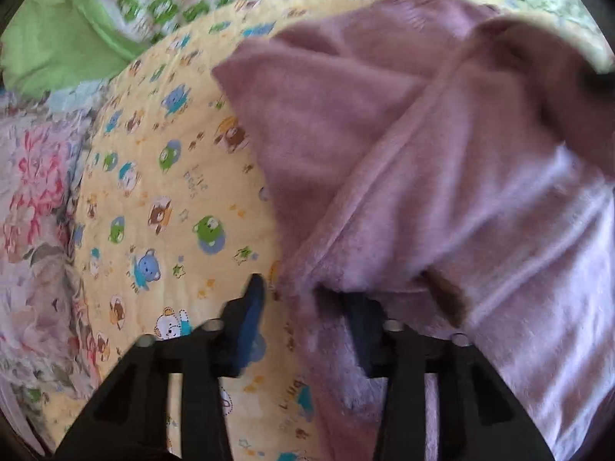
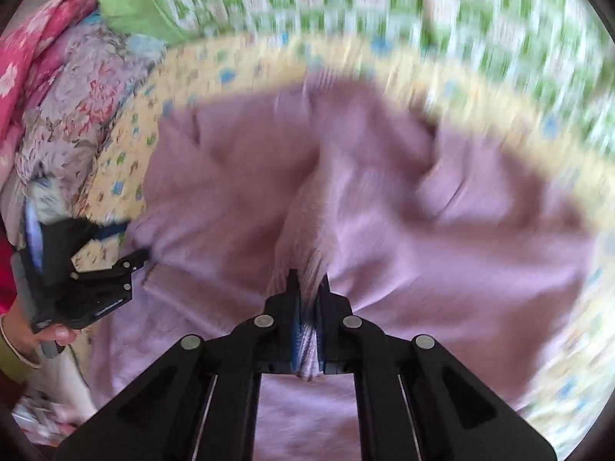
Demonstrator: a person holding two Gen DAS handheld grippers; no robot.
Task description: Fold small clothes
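A: Where is the garment?

B: I see the garment [image 1: 403, 161], a mauve fleecy piece, lying rumpled on the quilt [image 1: 161, 176], the yellow one printed with little bears. In my left view it fills everything from twelve round to five o'clock.

A: And your right gripper?

B: My right gripper [image 2: 308, 280] has its jaws pinched tight on a ridge of that fleece; the cloth bunches up between the pads and fans out towards twelve o'clock.

A: The left one?

B: My left gripper [image 1: 303, 292] sits at the garment's edge, at nine o'clock in the right view. Its jaws stand apart. One finger [image 1: 251, 307] is bare over the quilt, the other is tucked under the fleece hem. No clamp on the cloth that I can see.

A: Anything else around?

B: A green checked blanket [image 2: 384, 4] at twelve, floral bedding [image 2: 77, 107] at ten. The right view is blurred.
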